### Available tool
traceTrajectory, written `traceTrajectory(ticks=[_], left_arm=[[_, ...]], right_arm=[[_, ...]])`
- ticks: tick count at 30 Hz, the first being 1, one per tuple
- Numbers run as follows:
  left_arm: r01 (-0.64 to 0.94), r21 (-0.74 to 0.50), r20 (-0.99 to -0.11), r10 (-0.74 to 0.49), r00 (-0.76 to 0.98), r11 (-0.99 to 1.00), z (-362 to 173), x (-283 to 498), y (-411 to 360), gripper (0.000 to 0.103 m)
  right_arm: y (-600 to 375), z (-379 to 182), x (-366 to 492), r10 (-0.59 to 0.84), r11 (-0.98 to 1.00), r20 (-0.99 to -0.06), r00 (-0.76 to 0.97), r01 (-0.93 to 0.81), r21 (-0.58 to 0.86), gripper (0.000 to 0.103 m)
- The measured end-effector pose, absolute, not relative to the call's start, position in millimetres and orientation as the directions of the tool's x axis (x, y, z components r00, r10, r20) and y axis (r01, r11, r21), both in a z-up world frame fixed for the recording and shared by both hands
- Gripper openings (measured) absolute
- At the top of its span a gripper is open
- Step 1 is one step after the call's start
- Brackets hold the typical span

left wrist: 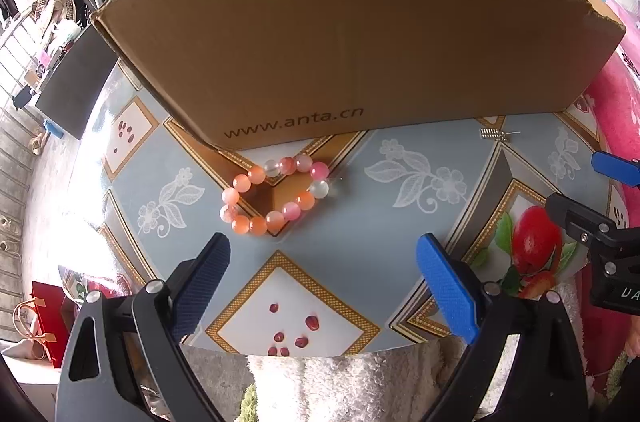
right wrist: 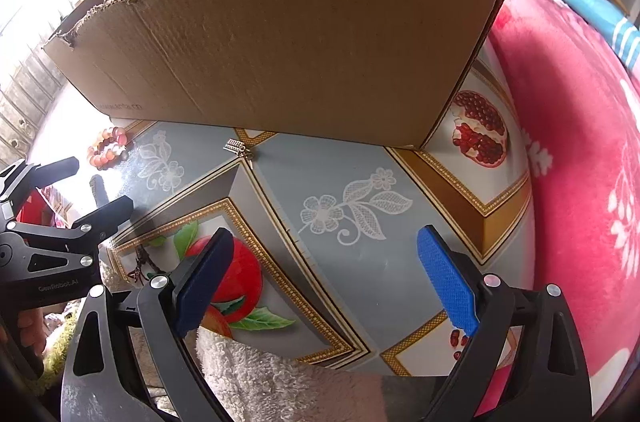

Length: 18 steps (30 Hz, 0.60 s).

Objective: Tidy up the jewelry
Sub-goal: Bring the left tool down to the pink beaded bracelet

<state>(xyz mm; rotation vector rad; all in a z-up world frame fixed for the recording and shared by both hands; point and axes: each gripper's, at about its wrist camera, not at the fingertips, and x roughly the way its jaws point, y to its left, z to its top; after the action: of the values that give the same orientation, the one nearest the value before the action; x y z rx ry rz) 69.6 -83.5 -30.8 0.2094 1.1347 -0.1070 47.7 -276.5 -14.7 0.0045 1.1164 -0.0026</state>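
Observation:
A bracelet of orange, pink and white beads lies on the patterned table just in front of a torn-rimmed cardboard box. My left gripper hovers open a short way before the bracelet, nothing between its blue pads. A small silver trinket lies by the box's front edge to the right. In the right wrist view the same trinket lies ahead and left, the bracelet far left, and the box behind. My right gripper stands open over the table, holding nothing.
The table carries a glossy fruit-and-flower print. A pink blanket lies along its right side and a white fluffy cloth at its near edge. A red bag stands on the floor at the left. The right gripper's body shows at the right.

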Motion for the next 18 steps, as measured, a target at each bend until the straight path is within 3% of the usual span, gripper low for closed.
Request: traceTrajectory(ticks=[7,14,18], left_arm=[[0.195,0.106,-0.906,0.014,0.423,0.975,-29.4,69.5,-82.7,0.092],[0.262,-0.021,-0.839,-0.159,0.520,0.965,-10.0,58.8,-51.9,0.092],[0.268,-0.045,-0.799,-0.196,0.569,0.962,-4.5,56.6,-34.8,0.092]], right_arm=[[-274.2,-14.1,51.0,0.007,1.000,-0.895,0.447,0.003,0.009,0.089],[-277.4,-1.2,45.6,0.104,0.994,-0.859,0.500,-0.036,0.099,0.089],[-277.0,4.6,44.1,0.148,0.989,-0.837,0.527,-0.068,0.132,0.088]])
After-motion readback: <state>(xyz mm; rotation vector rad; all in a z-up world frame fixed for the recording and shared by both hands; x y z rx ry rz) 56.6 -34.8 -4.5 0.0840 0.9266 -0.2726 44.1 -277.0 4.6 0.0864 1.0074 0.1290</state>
